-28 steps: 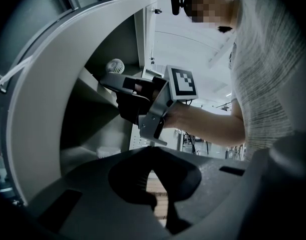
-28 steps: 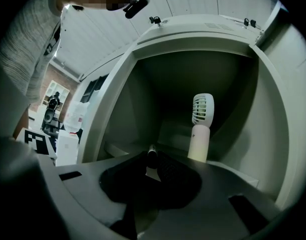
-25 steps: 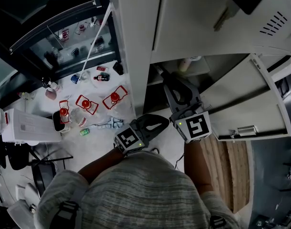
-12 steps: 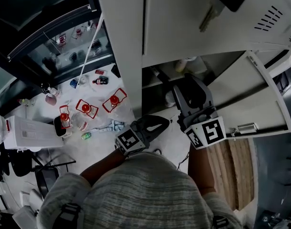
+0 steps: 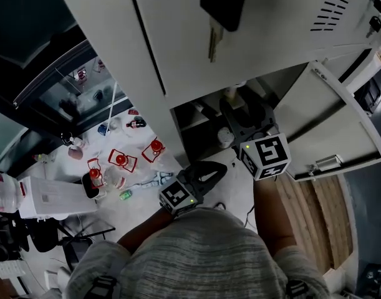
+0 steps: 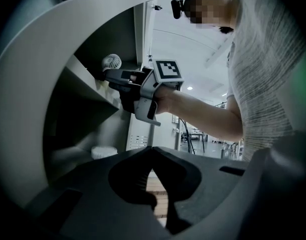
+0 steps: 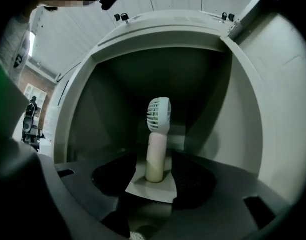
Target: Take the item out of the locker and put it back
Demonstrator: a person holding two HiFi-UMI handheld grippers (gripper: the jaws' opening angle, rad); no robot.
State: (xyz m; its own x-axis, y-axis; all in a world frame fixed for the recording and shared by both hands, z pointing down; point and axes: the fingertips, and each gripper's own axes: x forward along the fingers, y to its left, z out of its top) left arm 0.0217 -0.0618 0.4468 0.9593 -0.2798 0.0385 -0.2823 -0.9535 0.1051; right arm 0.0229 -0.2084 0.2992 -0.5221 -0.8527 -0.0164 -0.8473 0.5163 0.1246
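A small cream handheld fan point(image 7: 156, 144) stands upright on the shelf inside the open locker point(image 7: 228, 134). Its white round head point(image 6: 111, 62) also shows in the left gripper view. My right gripper point(image 7: 154, 166) reaches into the locker with a pad on each side of the fan's handle. Its jaws are opening, and a gap shows between each pad and the handle. From the head view, the right gripper point(image 5: 243, 114) points into the compartment. My left gripper point(image 5: 218, 170) hangs lower, outside the locker, shut with nothing in it point(image 6: 151, 151).
The locker door point(image 5: 330, 126) stands swung open to the right. A key point(image 5: 215, 36) hangs from the door above. A white round object point(image 6: 103, 152) lies on the lower shelf. A table with red-capped items point(image 5: 121, 161) is at the left, and wooden floor point(image 5: 315, 210) below right.
The right gripper's jaws have spread apart around the fan, which stays standing on the shelf. The head camera has tilted, shifting the whole view. The left gripper has barely moved.
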